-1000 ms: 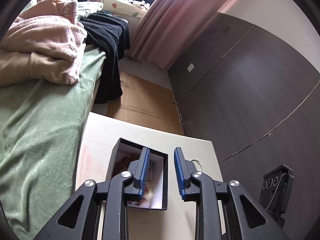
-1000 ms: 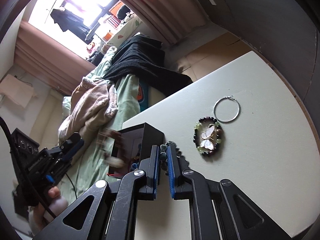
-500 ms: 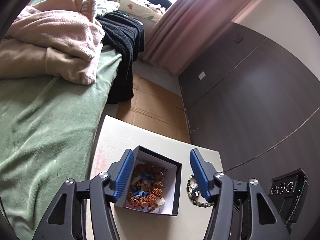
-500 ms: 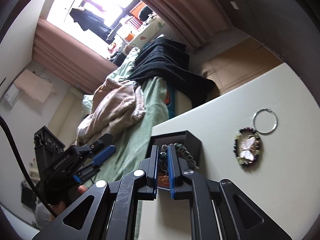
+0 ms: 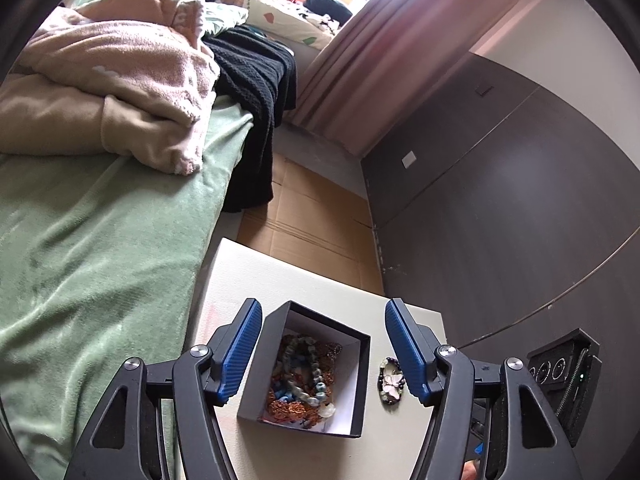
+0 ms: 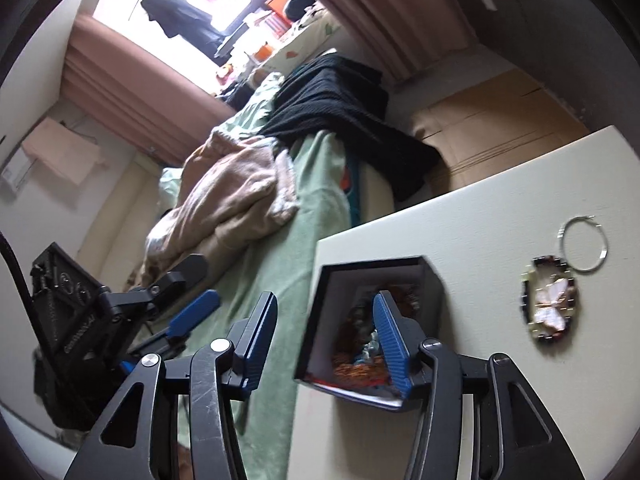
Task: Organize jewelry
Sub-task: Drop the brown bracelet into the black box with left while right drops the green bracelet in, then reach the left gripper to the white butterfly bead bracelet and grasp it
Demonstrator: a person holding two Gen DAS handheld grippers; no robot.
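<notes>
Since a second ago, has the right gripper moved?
Yes. The right gripper swung left: the silver hoop slid toward the frame's right edge, and its jaws are opening, empty.

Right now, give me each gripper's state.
Left gripper: open, holding nothing, straddling the black box.
Right gripper: jaws opening, nothing held.

A lived-in bedroom: a bed with green sheet and heaped blankets, pink curtains (window bright behind), dark wardrobe doors.
</notes>
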